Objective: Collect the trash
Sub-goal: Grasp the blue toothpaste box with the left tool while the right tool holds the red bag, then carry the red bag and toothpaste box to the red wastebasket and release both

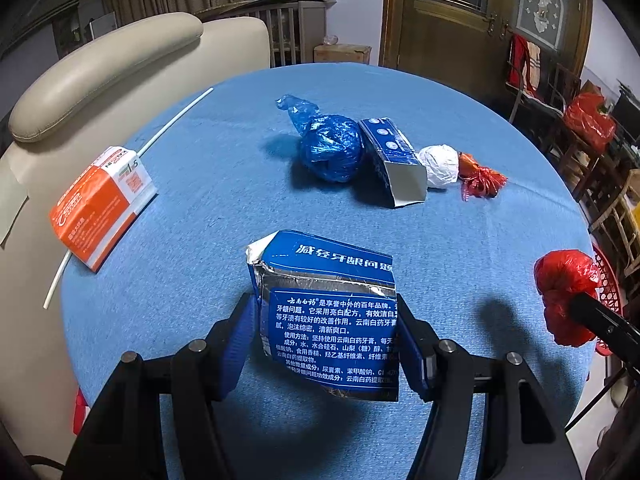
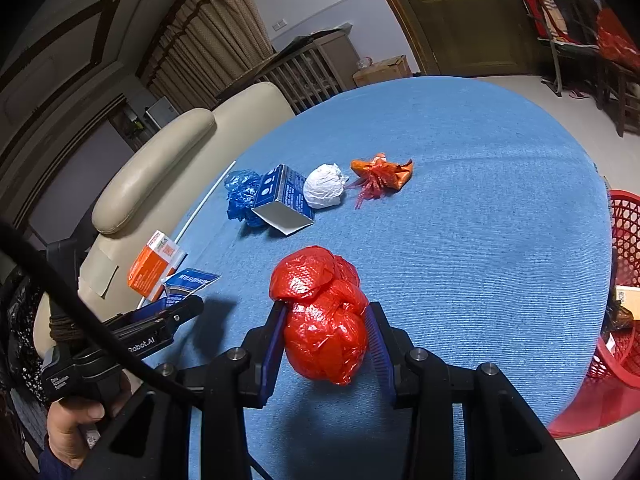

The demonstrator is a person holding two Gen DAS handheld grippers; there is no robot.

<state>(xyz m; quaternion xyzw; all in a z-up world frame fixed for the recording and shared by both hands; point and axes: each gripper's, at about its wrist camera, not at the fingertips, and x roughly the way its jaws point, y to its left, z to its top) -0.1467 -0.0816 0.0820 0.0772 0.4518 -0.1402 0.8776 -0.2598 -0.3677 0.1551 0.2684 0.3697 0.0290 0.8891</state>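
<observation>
My left gripper (image 1: 326, 320) is shut on a crushed blue toothpaste box (image 1: 328, 312), held above the blue table (image 1: 460, 240). My right gripper (image 2: 326, 328) is shut on a red plastic bag ball (image 2: 324, 316); it also shows in the left wrist view (image 1: 562, 292). On the table lie a blue bag ball (image 1: 330, 148), a blue carton (image 1: 394, 160), a white paper ball (image 1: 440, 166), an orange-red wrapper (image 1: 480, 178) and an orange box (image 1: 102, 208). A red basket (image 2: 624, 280) stands at the table's right edge.
A white thin tube (image 1: 132, 160) lies along the table's left edge. A beige sofa (image 1: 100, 68) stands left of the table. Chairs and a red bag (image 1: 588, 120) stand at the right. A wooden door (image 1: 452, 32) is behind.
</observation>
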